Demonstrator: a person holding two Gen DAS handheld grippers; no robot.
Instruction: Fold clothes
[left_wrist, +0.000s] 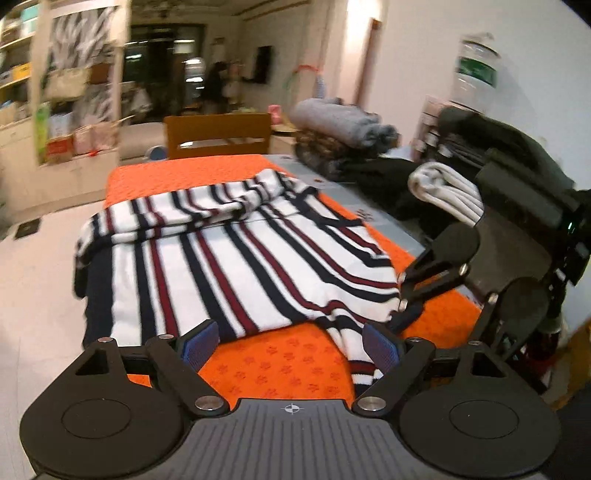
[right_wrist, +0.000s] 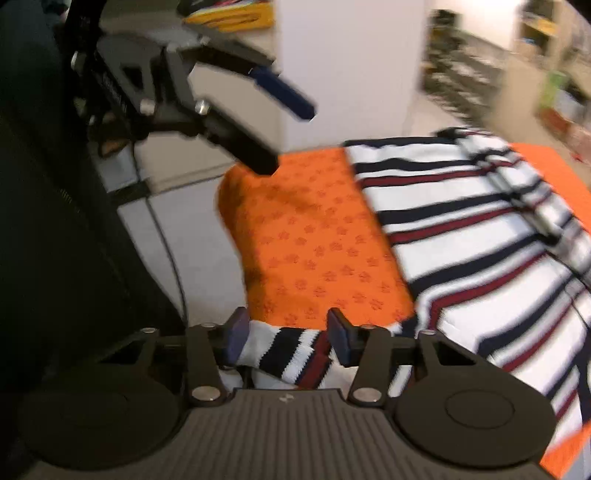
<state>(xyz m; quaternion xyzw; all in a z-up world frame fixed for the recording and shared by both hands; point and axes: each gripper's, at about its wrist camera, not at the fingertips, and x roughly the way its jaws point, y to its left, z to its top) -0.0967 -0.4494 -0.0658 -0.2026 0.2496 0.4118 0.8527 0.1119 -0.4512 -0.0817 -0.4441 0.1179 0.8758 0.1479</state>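
Observation:
A white sweater with navy and dark red stripes (left_wrist: 221, 254) lies partly folded on an orange mat (left_wrist: 288, 365). My left gripper (left_wrist: 291, 345) is open and empty, hovering over the mat at the sweater's near edge. One striped sleeve cuff (left_wrist: 364, 371) hangs by its right finger. My right gripper (left_wrist: 404, 301) comes in from the right and touches the sweater's edge. In the right wrist view the sweater (right_wrist: 480, 236) spreads right, and my right gripper (right_wrist: 288, 339) stands open around the striped cuff (right_wrist: 291, 354). The left gripper (right_wrist: 280, 129) hovers open above the mat (right_wrist: 314, 236).
Folded clothes (left_wrist: 340, 140) are stacked at the table's far right, with rolled white cloth (left_wrist: 443, 192) nearer. A wooden chair (left_wrist: 218, 134) stands behind the table. A water bottle (left_wrist: 476, 70) stands at the right. Floor lies left of the mat.

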